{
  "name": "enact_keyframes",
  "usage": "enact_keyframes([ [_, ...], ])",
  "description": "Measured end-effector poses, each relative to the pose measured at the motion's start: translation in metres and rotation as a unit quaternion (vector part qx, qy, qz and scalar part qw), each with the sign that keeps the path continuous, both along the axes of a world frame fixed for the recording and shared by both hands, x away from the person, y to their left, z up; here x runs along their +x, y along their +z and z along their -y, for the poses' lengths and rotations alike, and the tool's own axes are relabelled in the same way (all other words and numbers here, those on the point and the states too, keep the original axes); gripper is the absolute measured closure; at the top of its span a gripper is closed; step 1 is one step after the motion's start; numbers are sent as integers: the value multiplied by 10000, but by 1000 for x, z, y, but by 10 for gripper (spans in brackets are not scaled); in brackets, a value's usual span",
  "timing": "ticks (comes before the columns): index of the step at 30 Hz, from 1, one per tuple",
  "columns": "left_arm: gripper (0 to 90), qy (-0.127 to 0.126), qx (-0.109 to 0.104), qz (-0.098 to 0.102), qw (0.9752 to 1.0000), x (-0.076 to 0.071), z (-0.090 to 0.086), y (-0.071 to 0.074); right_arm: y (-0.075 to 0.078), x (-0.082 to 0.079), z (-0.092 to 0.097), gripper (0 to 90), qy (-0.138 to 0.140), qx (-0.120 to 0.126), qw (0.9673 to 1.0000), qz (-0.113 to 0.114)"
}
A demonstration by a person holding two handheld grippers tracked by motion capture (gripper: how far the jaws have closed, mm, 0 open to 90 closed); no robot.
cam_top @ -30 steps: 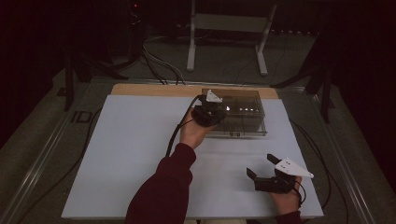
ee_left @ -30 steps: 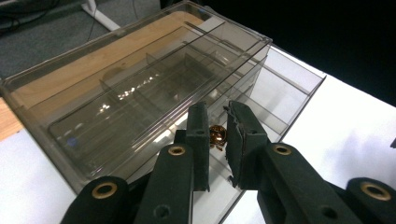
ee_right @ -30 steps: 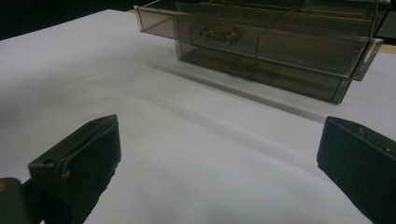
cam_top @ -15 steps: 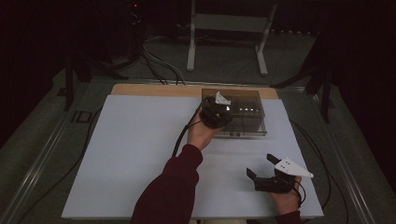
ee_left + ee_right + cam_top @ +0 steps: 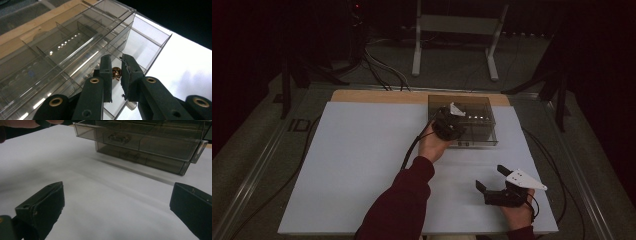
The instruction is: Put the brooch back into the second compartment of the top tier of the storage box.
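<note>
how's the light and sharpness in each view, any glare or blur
High view: dim, dark surround, white mat brightest. Left gripper view: sharp tool, glare streaks on the clear organizer box, mat overexposed. Right gripper view: near jaws soft, drawer sharper, soft shadow beneath it.

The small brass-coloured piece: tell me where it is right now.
In the left gripper view the small brass-coloured piece sits between the left hand-held gripper's closed jaws, over the clear compartment box at the table's far edge.
</note>
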State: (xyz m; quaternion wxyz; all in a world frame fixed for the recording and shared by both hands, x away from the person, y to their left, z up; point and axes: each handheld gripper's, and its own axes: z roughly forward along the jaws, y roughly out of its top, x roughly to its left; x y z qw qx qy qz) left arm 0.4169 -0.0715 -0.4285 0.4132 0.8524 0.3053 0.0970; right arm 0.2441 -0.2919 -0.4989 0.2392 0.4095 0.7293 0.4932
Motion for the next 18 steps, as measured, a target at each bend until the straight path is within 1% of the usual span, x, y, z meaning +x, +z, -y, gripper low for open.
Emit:
enact_keyframes([
  [7,807,19,79,-69,9999,1,4,-5,0,0,0,0,4,-8,10000,-2],
  [9,796,67,88,-80,9999,1,5,-6,0,0,0,0,10,-5,10000,-6],
  [12,723,143,82,-92,9998,1,4,-5,0,0,0,0,12,-8,10000,-6],
  [16,654,223,67,-58,9997,0,-2,-3,0,0,0,0,11,-10,10000,-1],
  [18,606,309,56,-20,9995,-1,-5,-1,0,0,0,0,14,-13,10000,-1],
])
